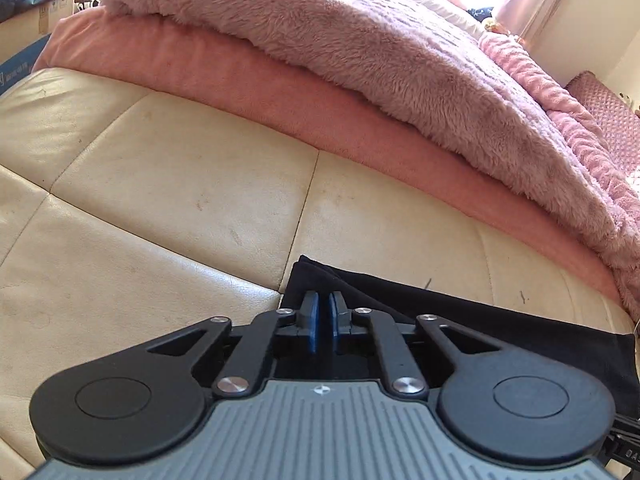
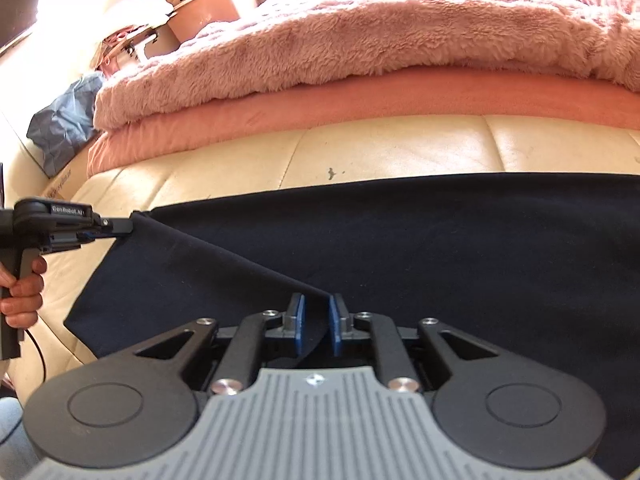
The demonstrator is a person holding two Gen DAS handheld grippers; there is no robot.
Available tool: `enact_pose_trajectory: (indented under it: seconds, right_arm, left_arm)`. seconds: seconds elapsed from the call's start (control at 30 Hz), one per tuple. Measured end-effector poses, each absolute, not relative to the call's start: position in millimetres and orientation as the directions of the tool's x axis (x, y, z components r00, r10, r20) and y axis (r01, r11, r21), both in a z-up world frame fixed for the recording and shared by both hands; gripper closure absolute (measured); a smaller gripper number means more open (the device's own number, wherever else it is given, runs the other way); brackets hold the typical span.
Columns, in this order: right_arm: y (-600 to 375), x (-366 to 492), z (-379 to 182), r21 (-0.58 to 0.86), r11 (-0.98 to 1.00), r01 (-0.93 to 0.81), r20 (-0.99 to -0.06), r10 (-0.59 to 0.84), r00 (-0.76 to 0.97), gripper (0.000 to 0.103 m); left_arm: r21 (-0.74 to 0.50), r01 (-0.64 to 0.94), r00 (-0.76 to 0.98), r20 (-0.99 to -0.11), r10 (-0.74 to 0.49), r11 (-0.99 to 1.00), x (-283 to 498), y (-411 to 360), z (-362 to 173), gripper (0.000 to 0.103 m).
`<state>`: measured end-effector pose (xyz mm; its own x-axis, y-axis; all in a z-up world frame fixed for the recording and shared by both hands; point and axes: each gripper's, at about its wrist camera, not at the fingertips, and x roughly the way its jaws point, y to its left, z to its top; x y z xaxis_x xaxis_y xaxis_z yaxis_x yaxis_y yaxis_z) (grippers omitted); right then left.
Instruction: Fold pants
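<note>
I had the black pants spread on the cream leather bed end, their long axis running left to right in front of me. My left gripper was closed on the far left corner, lifting it clear. My right gripper had its fingers a little apart with the raised edge lying between them; I could not tell whether they truly pinched it. That edge ran taut between my two grippers. A fluffy pink blanket lay piled beyond, well clear.
</note>
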<state>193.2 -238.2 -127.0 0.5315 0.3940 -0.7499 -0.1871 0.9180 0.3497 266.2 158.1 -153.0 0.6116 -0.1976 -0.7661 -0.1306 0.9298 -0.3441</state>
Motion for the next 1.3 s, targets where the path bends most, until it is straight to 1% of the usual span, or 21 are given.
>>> enact_pose_trajectory:
  seconds: [0.03, 0.07, 0.13, 0.27, 0.33, 0.47, 0.67, 0.73, 0.8, 0.83, 0.87, 0.9, 0.97, 1.13, 1.3]
  right_arm:
    - [-241, 189, -126, 0.375, 0.911, -0.175, -0.745, 0.408, 0.528, 0.077]
    - [-244, 185, -126, 0.404, 0.901, -0.158, -0.742, 0.424, 0.519, 0.073]
    - [-251, 175, -130, 0.477, 0.872, -0.108, -0.735, 0.464, 0.494, 0.073]
    - [-264, 160, -144, 0.620, 0.784, 0.022, -0.704, 0.543, 0.457, 0.073]
    - [-266, 154, -152, 0.655, 0.752, 0.078, -0.701, 0.565, 0.434, 0.072]
    - [-266, 149, -160, 0.701, 0.701, 0.133, -0.676, 0.593, 0.437, 0.072]
    - [-268, 164, -175, 0.776, 0.594, 0.211, -0.616, 0.641, 0.458, 0.072]
    - [-270, 167, -180, 0.798, 0.557, 0.231, -0.592, 0.652, 0.474, 0.075]
    - [-274, 171, -186, 0.811, 0.527, 0.254, -0.579, 0.658, 0.483, 0.084]
    - [-276, 171, -189, 0.814, 0.514, 0.271, -0.576, 0.658, 0.484, 0.090]
    - [-278, 171, -191, 0.818, 0.501, 0.282, -0.572, 0.661, 0.486, 0.094]
    - [-281, 171, -193, 0.825, 0.487, 0.287, -0.564, 0.666, 0.489, 0.095]
    - [-281, 171, -194, 0.824, 0.486, 0.290, -0.565, 0.669, 0.483, 0.100]
    - [-280, 169, -172, 0.804, 0.546, 0.236, -0.584, 0.652, 0.483, 0.100]
    - [-256, 180, -119, 0.746, 0.659, 0.091, -0.608, 0.620, 0.495, 0.101]
  left_arm:
    - [-0.355, -0.126, 0.618, -0.758, -0.207, 0.926, 263, 158, -150, 0.091]
    - [-0.361, -0.115, 0.621, -0.753, -0.217, 0.925, 259, 155, -147, 0.091]
    - [-0.371, -0.073, 0.618, -0.745, -0.250, 0.926, 248, 147, -141, 0.091]
    - [-0.336, -0.033, 0.600, -0.760, -0.250, 0.941, 229, 131, -142, 0.091]
    - [-0.322, -0.036, 0.585, -0.774, -0.241, 0.946, 224, 128, -148, 0.091]
    - [-0.318, -0.068, 0.563, -0.795, -0.227, 0.946, 220, 132, -162, 0.091]
    - [-0.345, -0.082, 0.564, -0.790, -0.242, 0.935, 219, 137, -165, 0.092]
    - [-0.349, -0.081, 0.563, -0.789, -0.246, 0.934, 219, 137, -166, 0.092]
    - [-0.358, -0.087, 0.564, -0.787, -0.250, 0.930, 219, 139, -167, 0.092]
    - [-0.361, -0.089, 0.564, -0.787, -0.252, 0.928, 219, 140, -168, 0.092]
    - [-0.363, -0.090, 0.564, -0.786, -0.253, 0.928, 219, 140, -168, 0.093]
    - [-0.363, -0.090, 0.564, -0.786, -0.253, 0.927, 218, 141, -168, 0.093]
    - [-0.362, -0.092, 0.564, -0.786, -0.251, 0.928, 218, 141, -169, 0.093]
    - [-0.347, -0.097, 0.571, -0.787, -0.233, 0.933, 217, 138, -160, 0.093]
    - [-0.360, -0.127, 0.631, -0.748, -0.205, 0.924, 203, 148, -136, 0.092]
